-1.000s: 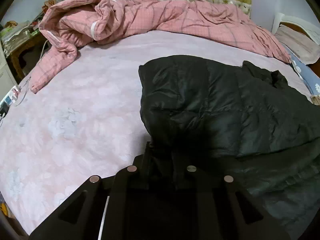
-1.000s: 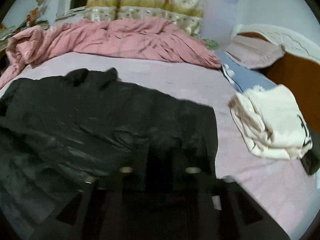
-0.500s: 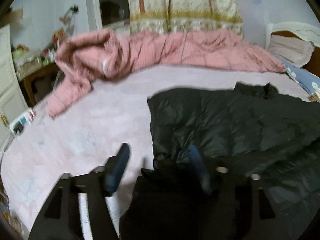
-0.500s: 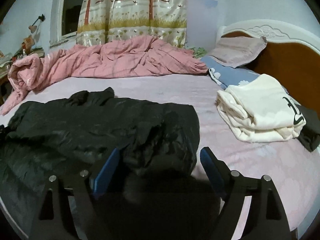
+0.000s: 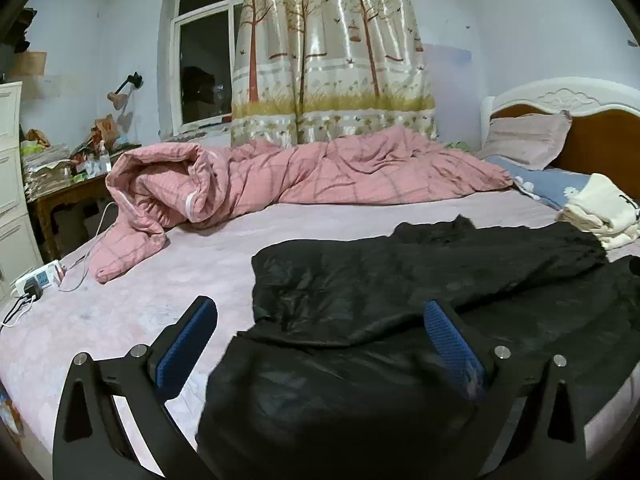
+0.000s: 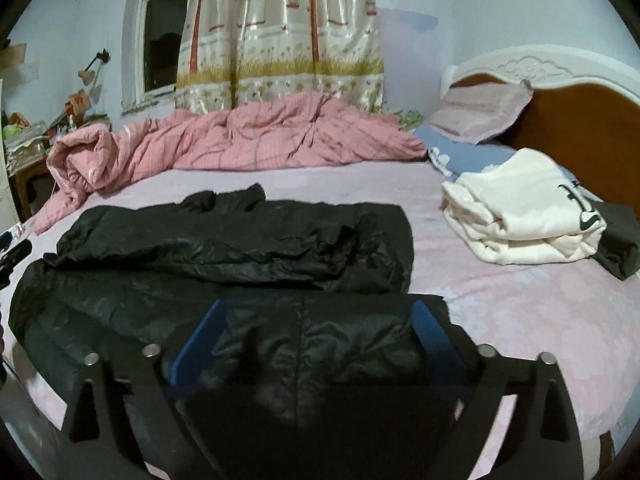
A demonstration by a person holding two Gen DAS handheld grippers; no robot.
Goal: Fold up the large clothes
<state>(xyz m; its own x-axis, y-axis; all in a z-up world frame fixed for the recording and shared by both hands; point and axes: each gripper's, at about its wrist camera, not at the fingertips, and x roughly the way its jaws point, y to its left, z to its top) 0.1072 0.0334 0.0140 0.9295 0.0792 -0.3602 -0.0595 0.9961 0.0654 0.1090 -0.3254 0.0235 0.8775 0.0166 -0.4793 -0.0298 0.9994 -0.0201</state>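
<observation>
A large black puffer jacket (image 5: 420,276) lies across the near side of the pink bed sheet (image 5: 160,280), its far part folded over onto itself. It also shows in the right wrist view (image 6: 224,248). My left gripper (image 5: 320,328) is open, its blue pads spread wide above the jacket's near left corner. My right gripper (image 6: 316,332) is open too, its blue pads either side of a bulge of jacket fabric at the near right edge. Neither grips the cloth.
A rumpled pink checked quilt (image 5: 304,176) lies along the far side of the bed. Folded cream clothes (image 6: 520,216) and a dark folded item (image 6: 624,232) sit near the headboard (image 6: 560,120). A power strip (image 5: 36,280) lies at the left bed edge.
Both grippers were shut on the jacket's edge a second ago; they have opened, let go and pulled back and up. The jacket's folded part now lies flat on the bed.
</observation>
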